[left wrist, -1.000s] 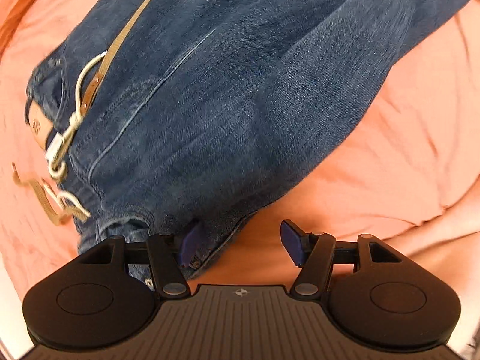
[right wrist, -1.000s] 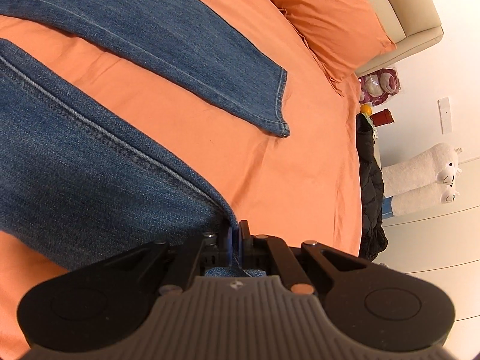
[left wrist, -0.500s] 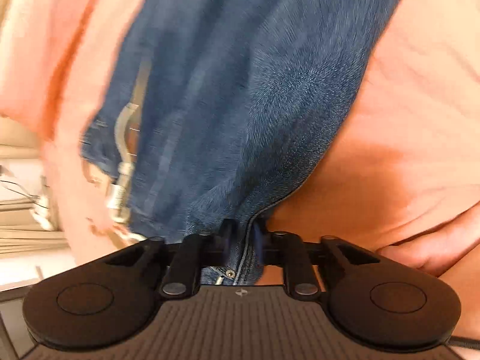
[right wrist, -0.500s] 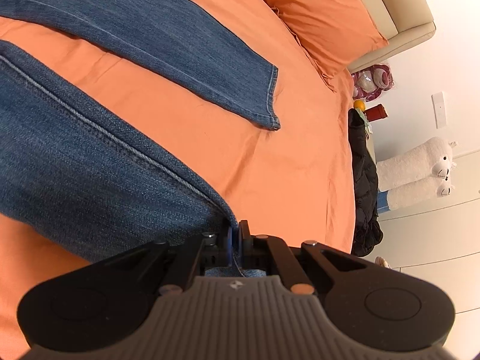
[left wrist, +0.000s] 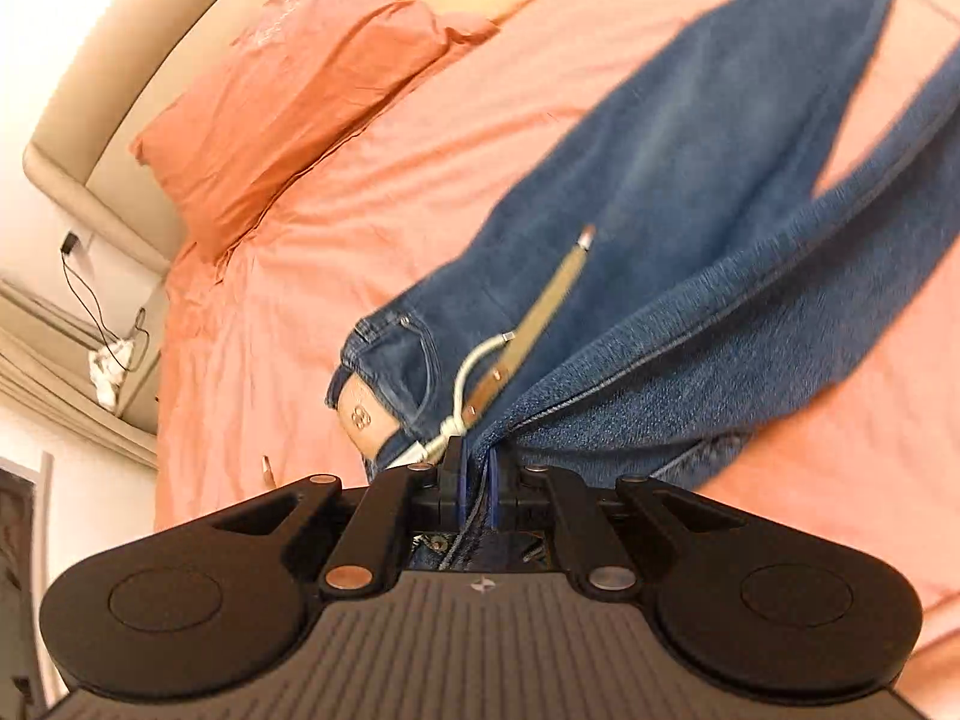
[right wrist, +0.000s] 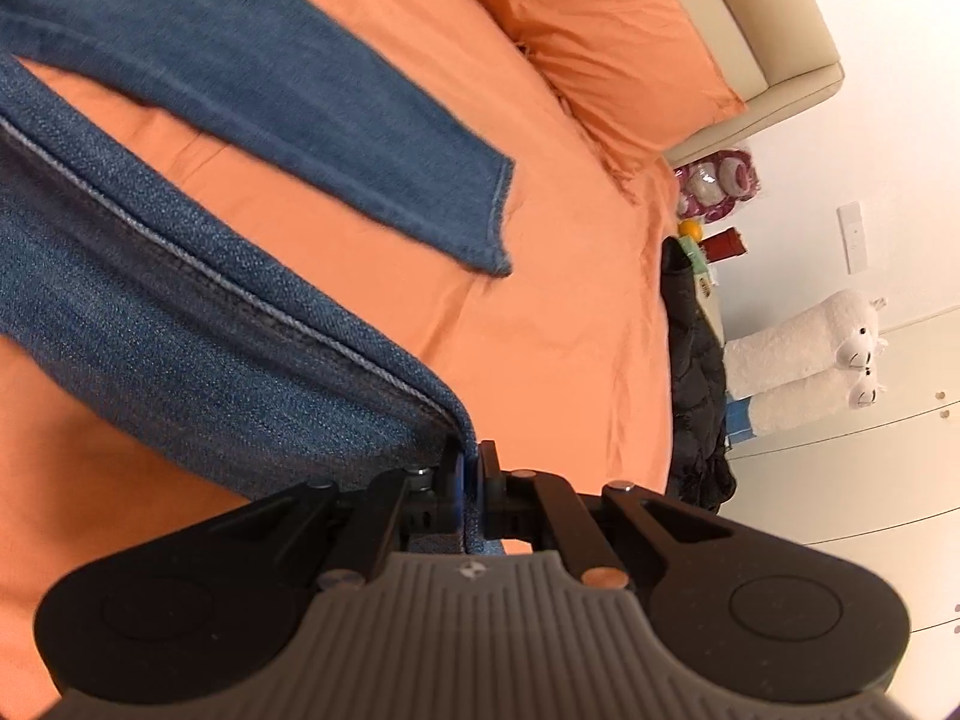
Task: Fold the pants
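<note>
Left gripper jaws pressed together on the jeans at the waist end, denim pinched between the blue pads, a fold lifted off the bed. Right gripper likewise clamped on a hem corner of the near leg, seam running up to the pads. Other leg lies flat on the orange sheet, hem free.

Jeans spread across the bed, legs forking away from the waistband in the left view. Tan belt with a white cord loop lies on the waist area. Leather patch at the waistband has an embossed mark, maybe a double-letter logo; not readable. Far leg is motion-blurred.

Orange pillow with pale embroidery, too small to read, against a beige headboard. Right view: another orange pillow, a black garment hanging at the bed edge, a white plush toy, a wall switch.
</note>
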`<state>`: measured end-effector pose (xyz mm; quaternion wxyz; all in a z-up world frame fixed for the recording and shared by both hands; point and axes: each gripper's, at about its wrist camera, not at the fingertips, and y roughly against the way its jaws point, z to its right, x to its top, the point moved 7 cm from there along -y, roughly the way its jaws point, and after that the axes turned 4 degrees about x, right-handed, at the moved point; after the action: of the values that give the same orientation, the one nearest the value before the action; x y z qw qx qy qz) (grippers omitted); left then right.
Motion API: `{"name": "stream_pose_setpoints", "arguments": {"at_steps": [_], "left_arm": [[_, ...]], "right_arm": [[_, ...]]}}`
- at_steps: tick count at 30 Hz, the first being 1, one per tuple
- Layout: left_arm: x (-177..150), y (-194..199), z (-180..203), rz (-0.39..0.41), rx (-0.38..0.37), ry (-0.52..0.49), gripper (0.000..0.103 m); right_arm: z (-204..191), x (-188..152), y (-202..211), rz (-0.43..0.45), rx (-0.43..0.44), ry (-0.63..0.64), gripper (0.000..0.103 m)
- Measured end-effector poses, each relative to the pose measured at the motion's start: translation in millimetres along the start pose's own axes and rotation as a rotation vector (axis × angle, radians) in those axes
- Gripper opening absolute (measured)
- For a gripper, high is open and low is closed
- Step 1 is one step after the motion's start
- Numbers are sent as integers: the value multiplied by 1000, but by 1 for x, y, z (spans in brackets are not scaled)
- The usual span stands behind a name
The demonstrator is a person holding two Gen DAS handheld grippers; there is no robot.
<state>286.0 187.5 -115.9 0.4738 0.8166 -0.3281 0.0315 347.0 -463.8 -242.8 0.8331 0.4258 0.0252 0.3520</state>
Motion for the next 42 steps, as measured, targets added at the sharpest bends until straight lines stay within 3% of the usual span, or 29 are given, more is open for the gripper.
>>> {"name": "stream_pose_setpoints", "arguments": {"at_steps": [5,11,17,22,32,35,39,42], "left_arm": [[23,-11,-26,4,-14,35,7],[68,-46,-57,-20,-33,97,7],[101,-113,-65,-102,-51,142,8],[100,-180,-60,-186,-112,194,8],[82,-245,-45,-210,-176,263,8],[81,-230,-50,-157,-160,307,8],[80,-189,-64,-66,-123,357,8],[87,-192,-74,-75,-116,362,8]], "right_arm": [[24,33,2,28,-16,6,0],[43,107,-32,32,-48,68,0],[37,195,-96,14,-60,104,0],[15,249,-151,-26,-60,137,0],[-39,269,-231,-114,-36,248,0],[-39,268,-228,-90,-46,245,0],[-14,269,-196,-1,-60,170,0],[2,284,-191,14,-17,84,0]]}}
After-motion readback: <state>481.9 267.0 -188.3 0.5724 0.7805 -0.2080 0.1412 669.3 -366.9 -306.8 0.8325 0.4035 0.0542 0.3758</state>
